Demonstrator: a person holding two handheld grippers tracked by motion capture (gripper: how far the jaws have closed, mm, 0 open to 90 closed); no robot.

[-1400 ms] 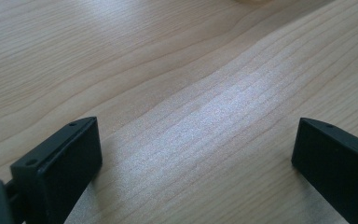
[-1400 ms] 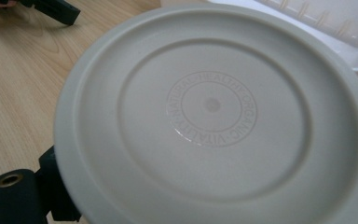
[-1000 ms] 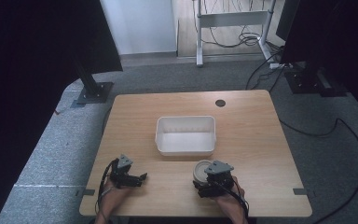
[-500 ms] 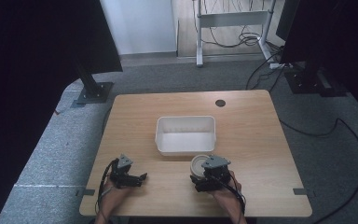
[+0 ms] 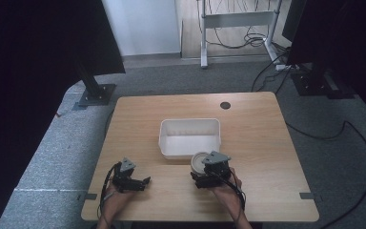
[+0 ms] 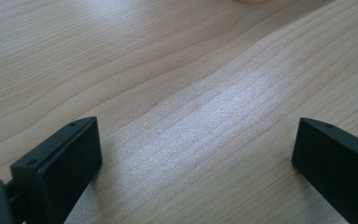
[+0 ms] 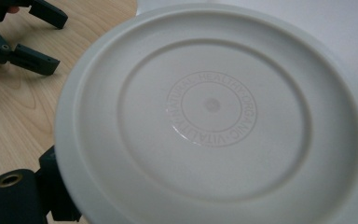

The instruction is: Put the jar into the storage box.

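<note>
A round white dish (image 5: 199, 161) hangs just in front of the white bin (image 5: 188, 121) at the table's middle, with my right gripper (image 5: 203, 171) shut on its rim. In the right gripper view the dish (image 7: 209, 107) faces the camera with its embossed underside, and one of the black fingers (image 7: 56, 200) shows at its lower left edge. My left gripper (image 5: 144, 182) rests low on the table at the front left, apart from the dish. Its jaws stand wide open over bare wood (image 6: 168, 70), with nothing between them (image 6: 196, 158).
The wooden table (image 5: 267, 143) has a small dark round hole (image 5: 225, 105) at the back. The bin's white wall (image 7: 335, 28) rises right behind the dish. Dark stands and cables surround the table on the grey floor.
My right gripper has carried the dish a little forward and to the left, closer to the bin's front wall. The left gripper has stayed put.
</note>
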